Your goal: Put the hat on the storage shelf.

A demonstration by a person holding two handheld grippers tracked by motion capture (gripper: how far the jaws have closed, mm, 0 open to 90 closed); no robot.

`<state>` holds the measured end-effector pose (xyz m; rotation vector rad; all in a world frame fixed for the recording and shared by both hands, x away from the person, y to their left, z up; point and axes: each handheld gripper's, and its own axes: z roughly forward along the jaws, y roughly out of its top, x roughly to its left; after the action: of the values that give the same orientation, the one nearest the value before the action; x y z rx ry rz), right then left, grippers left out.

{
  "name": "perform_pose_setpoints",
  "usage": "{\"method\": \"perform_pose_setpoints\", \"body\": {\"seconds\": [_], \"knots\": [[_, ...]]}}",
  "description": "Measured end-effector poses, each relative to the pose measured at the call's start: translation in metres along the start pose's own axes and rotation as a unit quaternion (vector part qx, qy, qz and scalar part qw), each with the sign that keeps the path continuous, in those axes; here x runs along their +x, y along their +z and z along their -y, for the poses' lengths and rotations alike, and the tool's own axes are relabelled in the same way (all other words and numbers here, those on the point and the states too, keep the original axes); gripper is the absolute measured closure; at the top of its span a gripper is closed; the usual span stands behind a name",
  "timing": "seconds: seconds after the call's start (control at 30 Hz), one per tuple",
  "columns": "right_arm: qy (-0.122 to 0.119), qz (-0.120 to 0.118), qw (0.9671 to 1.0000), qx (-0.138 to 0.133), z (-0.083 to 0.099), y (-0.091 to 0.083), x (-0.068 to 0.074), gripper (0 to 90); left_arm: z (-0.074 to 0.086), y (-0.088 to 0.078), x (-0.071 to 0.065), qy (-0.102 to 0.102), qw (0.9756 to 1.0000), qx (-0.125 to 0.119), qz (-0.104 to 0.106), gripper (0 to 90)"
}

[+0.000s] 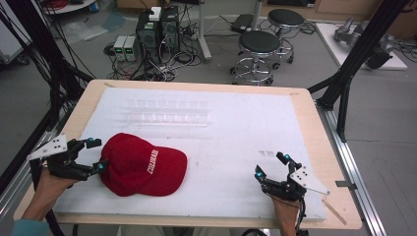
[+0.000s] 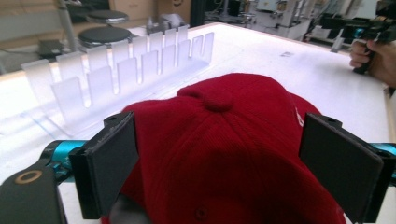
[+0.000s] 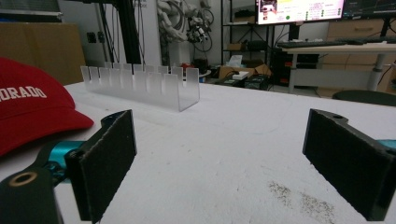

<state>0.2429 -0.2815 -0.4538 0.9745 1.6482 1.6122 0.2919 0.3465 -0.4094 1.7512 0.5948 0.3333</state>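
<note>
A red baseball cap with white lettering lies on the white mat, front left. My left gripper is open at the cap's left edge, its jaws on either side of the back of the cap. At the front right, well away from the cap, my right gripper stands open over bare mat with nothing between its jaws. The cap's brim shows at the left of the right gripper view. A clear slotted plastic rack stands behind the cap.
The rack is the only other object on the mat. The wooden table edge frames the mat. Stools, computers and cables stand on the floor beyond. A dark smudge marks the mat near my right gripper.
</note>
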Motion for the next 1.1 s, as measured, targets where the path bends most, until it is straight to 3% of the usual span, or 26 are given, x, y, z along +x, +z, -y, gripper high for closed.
{"method": "perform_pose_setpoints", "body": {"seconds": [0.13, 0.33, 0.4, 0.43, 0.5, 0.53, 0.63, 0.67, 0.7, 0.73, 0.8, 0.9, 1.1], "knots": [[-0.002, -0.001, 1.0000, -0.001, 0.000, 0.000, 0.000, 8.7, 0.003, 0.010, 0.001, 0.004, 0.9993, 0.037, 0.003, 12.4], [-0.002, -0.001, 1.0000, -0.001, 0.000, 0.000, 0.000, 8.7, 0.005, 0.013, 0.002, 0.006, 0.9978, 0.065, 0.007, 14.9], [0.000, 0.000, 1.0000, 0.000, 0.000, 0.000, 0.000, 8.7, 0.006, 0.014, 0.000, 0.017, 0.9973, 0.071, 0.010, 27.7], [0.000, 0.000, 1.0000, 0.000, 0.000, 0.000, 0.000, 8.7, 0.006, 0.014, -0.001, 0.021, 0.9972, 0.071, 0.014, 27.7], [0.000, 0.000, 1.0000, 0.000, 0.000, 0.000, 0.000, 8.7, 0.005, 0.015, -0.002, 0.020, 0.9971, 0.072, 0.015, 39.0], [0.000, 0.000, 1.0000, 0.000, 0.000, 0.000, 0.000, 8.7, 0.005, 0.015, -0.003, 0.022, 0.9970, 0.072, 0.017, 39.0], [-0.001, 0.001, 1.0000, -0.001, 0.000, 0.000, 0.000, 8.7, 0.005, 0.015, -0.005, 0.021, 0.9967, 0.076, 0.018, 58.1], [-0.001, 0.001, 1.0000, -0.001, 0.000, 0.000, 0.000, 8.7, 0.004, 0.015, -0.006, 0.021, 0.9967, 0.076, 0.020, 58.1], [0.000, 0.000, 1.0000, -0.002, 0.000, 0.000, 0.000, 8.7, 0.004, 0.016, -0.008, 0.016, 0.9968, 0.075, 0.022, 72.9], [0.000, 0.000, 1.0000, -0.002, 0.000, 0.000, 0.000, 8.7, 0.003, 0.017, -0.009, 0.005, 0.9969, 0.075, 0.024, 72.9], [0.001, 0.000, 1.0000, -0.001, 0.000, 0.000, 0.000, 8.7, 0.002, 0.018, -0.011, -0.008, 0.9970, 0.072, 0.027, 81.1], [0.000, 0.000, 1.0000, -0.002, 0.000, 0.000, 0.000, 8.7, 0.000, 0.019, -0.013, -0.023, 0.9965, 0.077, 0.023, 82.6], [-0.001, 0.000, 1.0000, -0.001, 0.000, 0.000, 0.000, 8.7, -0.003, 0.018, -0.017, -0.016, 0.9974, 0.069, 0.012, 82.4]]}}
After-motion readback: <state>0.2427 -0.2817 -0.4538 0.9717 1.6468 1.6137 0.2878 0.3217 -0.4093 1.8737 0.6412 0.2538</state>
